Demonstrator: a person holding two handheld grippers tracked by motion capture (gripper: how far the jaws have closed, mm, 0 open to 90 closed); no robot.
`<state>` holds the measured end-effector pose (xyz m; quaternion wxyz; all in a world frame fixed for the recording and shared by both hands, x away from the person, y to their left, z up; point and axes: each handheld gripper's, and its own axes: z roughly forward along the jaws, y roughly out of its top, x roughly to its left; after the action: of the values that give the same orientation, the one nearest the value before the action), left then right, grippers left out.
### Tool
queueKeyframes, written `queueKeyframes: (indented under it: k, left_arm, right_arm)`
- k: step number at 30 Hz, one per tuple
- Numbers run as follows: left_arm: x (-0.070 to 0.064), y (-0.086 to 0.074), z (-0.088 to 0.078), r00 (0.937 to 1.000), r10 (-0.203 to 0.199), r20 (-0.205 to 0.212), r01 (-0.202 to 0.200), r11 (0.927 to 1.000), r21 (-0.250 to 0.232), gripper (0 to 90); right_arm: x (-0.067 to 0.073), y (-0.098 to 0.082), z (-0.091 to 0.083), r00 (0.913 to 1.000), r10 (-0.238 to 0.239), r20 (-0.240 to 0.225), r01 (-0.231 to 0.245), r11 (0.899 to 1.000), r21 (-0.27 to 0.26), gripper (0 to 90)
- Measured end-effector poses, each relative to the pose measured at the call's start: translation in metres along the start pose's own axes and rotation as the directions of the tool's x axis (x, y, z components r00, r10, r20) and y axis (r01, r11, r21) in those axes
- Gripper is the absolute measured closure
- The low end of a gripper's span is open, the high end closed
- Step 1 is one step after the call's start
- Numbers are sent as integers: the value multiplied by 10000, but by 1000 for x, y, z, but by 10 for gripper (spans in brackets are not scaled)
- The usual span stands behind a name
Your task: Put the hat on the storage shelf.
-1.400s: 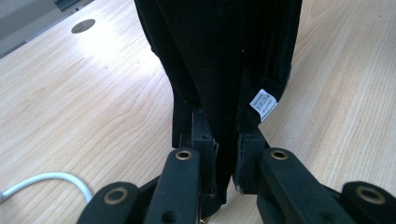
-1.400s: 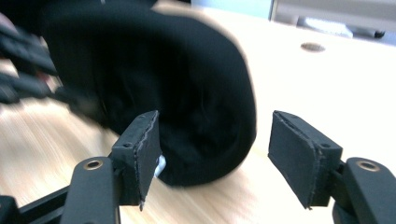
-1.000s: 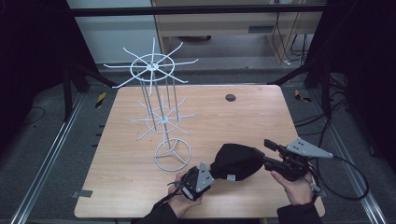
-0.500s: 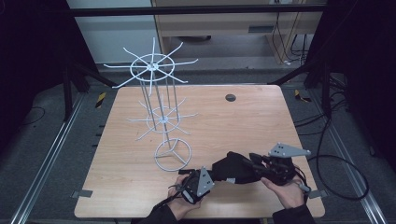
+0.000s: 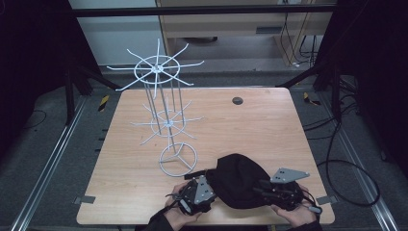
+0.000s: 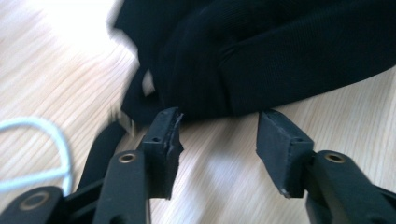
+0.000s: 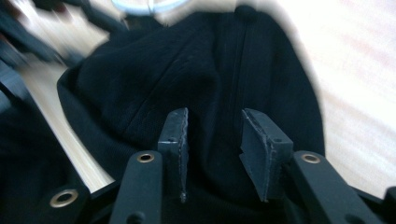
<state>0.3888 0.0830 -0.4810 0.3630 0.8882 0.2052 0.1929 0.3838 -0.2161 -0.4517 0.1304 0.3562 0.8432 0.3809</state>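
A black cloth cap (image 5: 239, 180) lies on the near edge of the wooden table (image 5: 269, 125), just beside a white wire rack (image 5: 166, 120). Left gripper (image 6: 219, 133) gapes at its hem; right gripper (image 7: 215, 135) spread over it, ungripping

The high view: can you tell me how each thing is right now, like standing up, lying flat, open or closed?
White wire rack with spokes: standing upright on the wooden table.
Black fabric cap: lying slumped on the table, between both grippers.
Left gripper: jaws open, tips at the cap's edge.
Right gripper: jaws open, over the cap.
Small dark round disc: lying flat.
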Motion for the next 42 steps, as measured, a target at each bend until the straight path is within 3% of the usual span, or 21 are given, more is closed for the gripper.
queueKeyframes:
  k: [8,15,19,20,21,22,23,25,26,28,29,31,32,33,34,35,36,37,38,41,42]
  left_arm:
    - [21,-14,-30,9945,-1010,-281,996,9938,-485,438]
    - [40,-31,-54,9824,-1735,-691,1699,9839,-547,417]
    - [54,-43,-69,9678,-2307,-1011,2234,9716,-780,408]
    - [63,-50,-76,9560,-2636,-1288,2530,9630,-928,405]
    - [63,-50,-76,9560,-2636,-1288,2530,9630,-928,404]
    - [73,-56,-84,9415,-2998,-1538,2850,9520,-1116,403]
    - [73,-56,-84,9415,-2998,-1538,2850,9520,-1116,401]
    - [84,-63,-91,9241,-3329,-1874,3131,9411,-1280,399]
    - [95,-70,-97,9042,-3694,-2144,3467,9279,-1369,395]
    - [105,-77,-101,8798,-4076,-2446,3815,9124,-1484,391]
    - [105,-77,-101,8798,-4076,-2446,3815,9124,-1484,389]
    - [114,-85,-104,8574,-4383,-2697,4113,8986,-1526,389]
    - [123,-93,-105,8349,-4675,-2904,4414,8840,-1540,389]
    - [123,-93,-105,8349,-4675,-2904,4414,8840,-1540,389]
    - [131,-100,-107,8098,-5048,-2991,4784,8632,-1614,389]
    - [134,-103,-108,7983,-5182,-3069,4904,8551,-1685,389]
    - [137,-106,-110,7895,-5280,-3129,4996,8490,-1721,390]
    - [137,-106,-110,7895,-5280,-3129,4996,8490,-1721,390]
    - [142,-110,-113,7704,-5578,-3087,5244,8299,-1906,391]
    - [144,-112,-115,7613,-5643,-3194,5288,8253,-1980,393]
    - [146,-115,-116,7502,-5794,-3185,5422,8148,-2050,393]
  right_arm:
    - [4,-3,17,9981,-507,358,490,9977,466,630]
    - [4,8,-2,9984,-253,496,315,9911,-1290,476]
    - [7,21,0,9971,46,762,90,9841,-1774,380]
    - [8,27,6,9955,268,912,-95,9825,-1858,314]
    - [8,27,6,9955,268,912,-95,9825,-1858,314]
    - [8,32,15,9934,455,1048,-253,9822,-1863,287]
    - [8,32,15,9934,455,1048,-253,9822,-1863,287]
    - [9,37,24,9915,654,1125,-439,9820,-1836,243]
    - [9,42,32,9893,841,1194,-625,9827,-1742,232]
    - [8,46,40,9852,1048,1359,-819,9829,-1646,211]
    - [8,46,40,9852,1048,1359,-819,9829,-1646,211]
    - [6,48,47,9795,1298,1540,-1076,9836,-1448,214]
    - [5,48,53,9753,1451,1664,-1241,9837,-1302,239]
    - [5,48,53,9753,1451,1664,-1241,9837,-1302,239]
    - [4,46,56,9713,1549,1808,-1359,9842,-1132,314]
    - [4,46,57,9705,1542,1853,-1369,9853,-1026,356]
    - [3,46,57,9687,1600,1898,-1450,9853,-903,423]
    - [3,46,57,9687,1600,1898,-1450,9853,-903,423]
    - [2,46,58,9632,1588,2169,-1482,9869,-645,524]
    - [0,47,58,9555,1498,2542,-1465,9887,-320,636]
    - [-2,47,57,9492,1426,2805,-1448,9894,-130,711]
